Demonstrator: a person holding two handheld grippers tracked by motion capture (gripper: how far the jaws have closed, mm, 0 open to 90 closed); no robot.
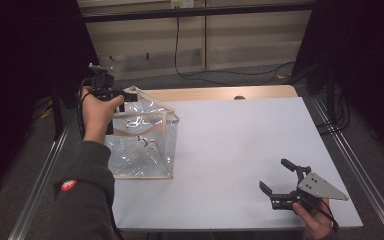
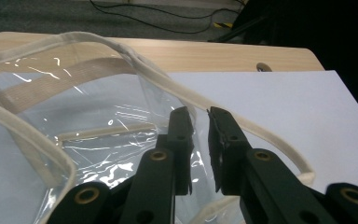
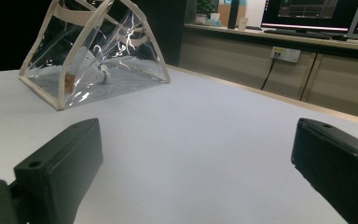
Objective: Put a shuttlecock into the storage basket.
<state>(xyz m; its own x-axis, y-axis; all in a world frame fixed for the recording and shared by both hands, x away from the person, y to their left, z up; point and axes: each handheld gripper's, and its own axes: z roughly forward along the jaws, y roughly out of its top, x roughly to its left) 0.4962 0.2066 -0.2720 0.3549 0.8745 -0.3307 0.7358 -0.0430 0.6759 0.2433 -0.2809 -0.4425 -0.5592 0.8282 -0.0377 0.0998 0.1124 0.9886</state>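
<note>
left tongs (image 2: 200,116) sit slightly parted at the clear bag's (image 1: 142,140) rim by the tabletop's (image 1: 240,145) left edge; right tongs (image 1: 277,175) gape wide near its right corner.

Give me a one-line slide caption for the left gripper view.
Left gripper, jaws slightly apart, at the cream-trimmed rim of a clear plastic bag on a white table.

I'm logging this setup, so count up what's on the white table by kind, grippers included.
Clear plastic bags with cream trim: 1
Small white bottle-like items inside the bag: 1, too blurred to identify
Black two-jaw grippers: 2, the left gripper at the bag's rim, the right gripper low over the white table
Total: 4
</note>
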